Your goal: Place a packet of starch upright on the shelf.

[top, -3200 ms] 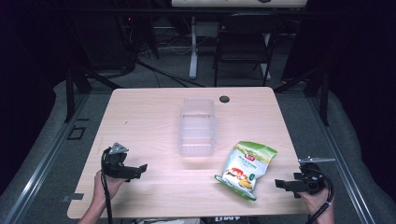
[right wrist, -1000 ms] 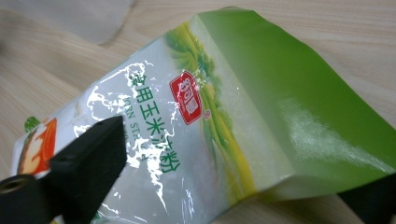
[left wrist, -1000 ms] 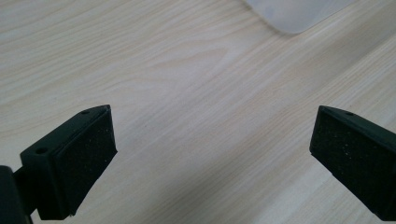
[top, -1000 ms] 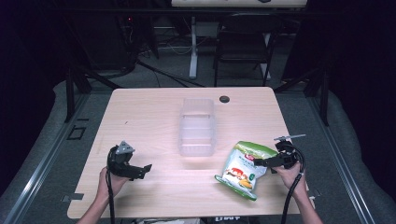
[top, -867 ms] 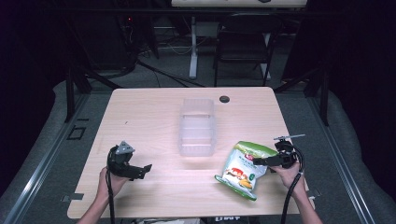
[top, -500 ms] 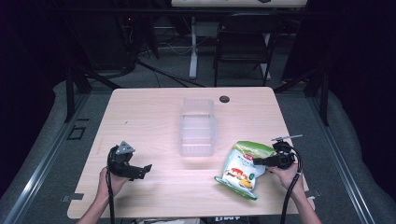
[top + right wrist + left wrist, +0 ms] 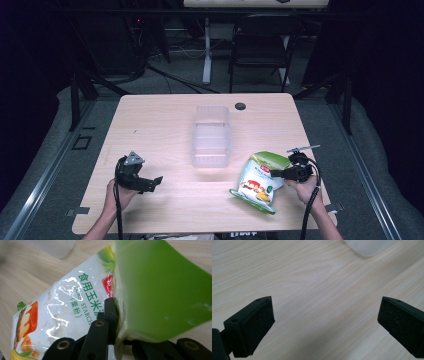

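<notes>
Corn starch bag [image 7: 256, 181] lies near the table's [image 7: 165, 120] front right corner; my right hand-held gripper [image 7: 278, 173] clamps its green top edge, my left hand-held gripper [image 7: 152, 183] gapes open.

In my right gripper view, the green top of the corn starch bag [image 7: 160, 290] folds over my right gripper [image 7: 117, 322] and hides one jaw, and the bag runs off the left and bottom edges. The clear plastic container [image 7: 53, 247] is a blurred corner cut off at the top. In my left gripper view, the same container [image 7: 369, 246] is cut off by the top edge, and both jaws of my left gripper [image 7: 324, 322] are clipped at the bottom. From the high view, the bag's print [image 7: 255, 182] is too small to read.
</notes>
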{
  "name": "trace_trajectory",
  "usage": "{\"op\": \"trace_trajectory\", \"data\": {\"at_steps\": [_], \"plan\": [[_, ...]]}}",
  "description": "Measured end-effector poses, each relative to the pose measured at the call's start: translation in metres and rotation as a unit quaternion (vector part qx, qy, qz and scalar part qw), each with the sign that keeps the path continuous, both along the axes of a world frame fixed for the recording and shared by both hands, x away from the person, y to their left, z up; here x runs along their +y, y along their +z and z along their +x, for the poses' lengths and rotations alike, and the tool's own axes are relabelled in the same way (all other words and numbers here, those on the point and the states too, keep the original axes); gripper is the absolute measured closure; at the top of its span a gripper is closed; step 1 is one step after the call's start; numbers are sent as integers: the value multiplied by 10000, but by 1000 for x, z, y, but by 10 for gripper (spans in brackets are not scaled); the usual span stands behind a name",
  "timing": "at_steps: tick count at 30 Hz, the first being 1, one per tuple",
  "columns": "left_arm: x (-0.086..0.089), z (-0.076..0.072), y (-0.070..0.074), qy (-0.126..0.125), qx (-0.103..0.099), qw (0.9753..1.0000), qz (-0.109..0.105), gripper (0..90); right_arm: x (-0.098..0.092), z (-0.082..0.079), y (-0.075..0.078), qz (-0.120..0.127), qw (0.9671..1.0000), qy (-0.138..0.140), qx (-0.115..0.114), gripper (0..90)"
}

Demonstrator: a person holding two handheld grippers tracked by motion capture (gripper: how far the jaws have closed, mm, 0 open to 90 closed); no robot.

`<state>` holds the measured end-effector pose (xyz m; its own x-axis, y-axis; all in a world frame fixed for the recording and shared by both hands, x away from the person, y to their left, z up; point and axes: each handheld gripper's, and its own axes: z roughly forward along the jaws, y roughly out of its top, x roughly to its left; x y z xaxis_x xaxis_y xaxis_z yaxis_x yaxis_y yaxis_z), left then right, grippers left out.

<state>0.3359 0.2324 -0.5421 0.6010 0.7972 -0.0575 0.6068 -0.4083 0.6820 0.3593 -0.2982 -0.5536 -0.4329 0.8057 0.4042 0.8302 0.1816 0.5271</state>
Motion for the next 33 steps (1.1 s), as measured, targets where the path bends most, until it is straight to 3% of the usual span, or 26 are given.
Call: {"op": "trace_trajectory", "data": {"at_steps": [8,33], "plan": [[1,0,0,4,-20,10000,-1,8,3,-4,4,-116,9998,64,-156,896],[2,0,1,-3,-5,10000,-12,10,3,-11,20,-137,9981,59,-595,897]]}}
